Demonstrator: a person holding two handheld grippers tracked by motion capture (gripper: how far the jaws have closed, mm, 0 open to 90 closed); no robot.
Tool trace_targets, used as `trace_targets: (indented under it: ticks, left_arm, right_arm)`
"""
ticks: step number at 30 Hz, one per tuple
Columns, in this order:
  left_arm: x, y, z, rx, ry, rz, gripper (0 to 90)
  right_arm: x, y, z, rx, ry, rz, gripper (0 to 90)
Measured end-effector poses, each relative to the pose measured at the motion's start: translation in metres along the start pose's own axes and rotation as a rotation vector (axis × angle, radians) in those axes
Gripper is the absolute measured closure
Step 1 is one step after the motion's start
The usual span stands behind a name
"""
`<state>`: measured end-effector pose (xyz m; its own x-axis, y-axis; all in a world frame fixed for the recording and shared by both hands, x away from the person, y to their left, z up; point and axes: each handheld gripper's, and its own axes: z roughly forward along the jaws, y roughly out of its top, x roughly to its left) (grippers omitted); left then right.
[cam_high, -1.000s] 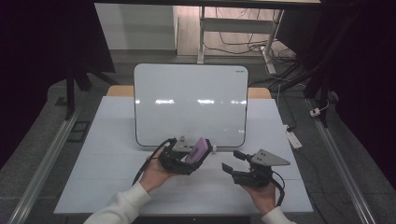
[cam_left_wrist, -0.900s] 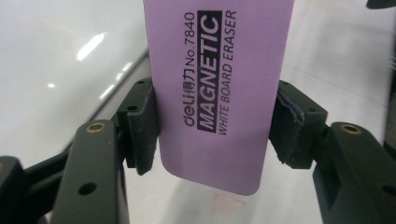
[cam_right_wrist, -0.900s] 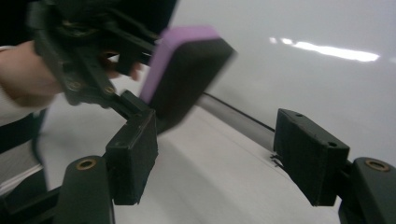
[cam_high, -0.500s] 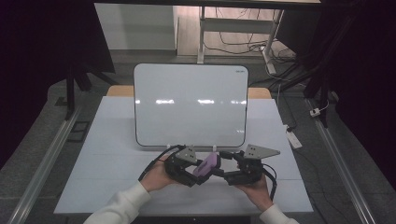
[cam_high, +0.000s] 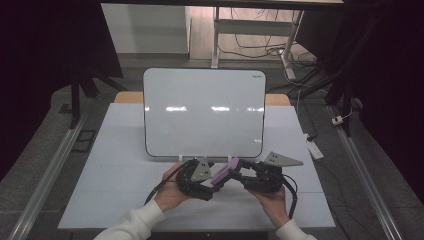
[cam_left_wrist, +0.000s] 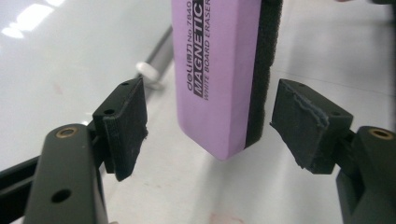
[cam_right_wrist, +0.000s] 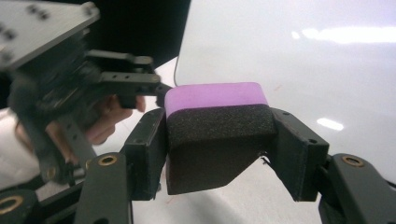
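A purple magnetic whiteboard eraser (cam_high: 222, 175) with a black felt face hangs just above the table, between both hands. My right gripper (cam_high: 236, 171) is shut on one end of it; in the right gripper view both pads press the sides of the eraser (cam_right_wrist: 217, 126). My left gripper (cam_high: 215, 181) is open around the other end. Its jaws have just been opening, and in the left gripper view the eraser (cam_left_wrist: 215, 79) stands between the pads (cam_left_wrist: 123, 126) with a gap on each side.
A white whiteboard (cam_high: 204, 112) stands upright on two small feet just behind the hands, on a white table (cam_high: 120, 170). A power strip (cam_high: 314, 146) lies past the table's right edge. Dark frame legs and cables are farther back.
The left gripper carried the eraser to the right and the right gripper came in to meet it. The right jaws now grip the eraser, and the left jaws have let go.
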<state>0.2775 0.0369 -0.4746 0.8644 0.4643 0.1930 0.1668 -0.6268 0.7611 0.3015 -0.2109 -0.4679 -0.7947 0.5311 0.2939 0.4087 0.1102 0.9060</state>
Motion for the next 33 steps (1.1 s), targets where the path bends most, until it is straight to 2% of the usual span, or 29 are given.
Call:
trace_targets:
  ticks: [2,4,7,9,11,17,19,21,26,28,31,33]
  left_arm:
    - [-0.005,0.002,0.003,0.002,0.044,0.007,29.7]
    - [-0.008,0.004,0.007,-0.003,0.053,-0.008,35.7]
    - [-0.009,0.005,0.011,-0.008,0.07,-0.03,45.6]
    - [-0.009,0.006,0.011,-0.006,0.071,-0.036,52.1]
    - [-0.01,0.005,0.011,-0.002,0.085,-0.029,54.7]
    - [-0.009,0.005,0.01,0.017,0.091,-0.027,61.8]
    - [-0.007,0.005,0.007,0.009,0.074,-0.029,63.8]
    - [-0.006,0.005,0.004,0.003,0.085,-0.029,64.3]
    - [0.007,0.001,-0.007,-0.015,0.097,-0.075,64.6]
    - [0.014,-0.001,-0.014,-0.022,0.116,-0.09,64.6]
    - [0.029,-0.003,-0.032,-0.048,0.137,-0.142,64.5]
    - [0.041,-0.003,-0.048,-0.073,0.164,-0.174,64.5]
  right_arm:
    - [0.0,0.0,0.001,-0.005,-0.014,0.016,39.9]
    - [0.001,-0.001,0.001,-0.017,-0.031,0.022,39.9]
    - [0.004,0.0,0.002,-0.036,-0.031,0.045,40.0]
    - [0.006,-0.001,0.003,-0.042,-0.037,0.042,40.1]
    - [0.007,-0.001,0.003,-0.046,-0.046,0.039,40.3]
    - [0.004,-0.003,0.004,-0.046,-0.041,0.061,40.3]
    - [0.004,-0.003,0.004,-0.05,-0.041,0.056,37.7]
    - [0.004,-0.002,0.002,-0.06,-0.042,0.043,34.4]
    - [0.004,0.001,-0.008,-0.097,-0.049,0.023,29.9]
    - [0.002,0.002,-0.012,-0.109,-0.059,0.022,29.4]
    - [-0.002,0.0,-0.022,-0.102,-0.083,0.01,29.1]
    - [-0.006,-0.004,-0.03,-0.082,-0.122,-0.02,29.2]
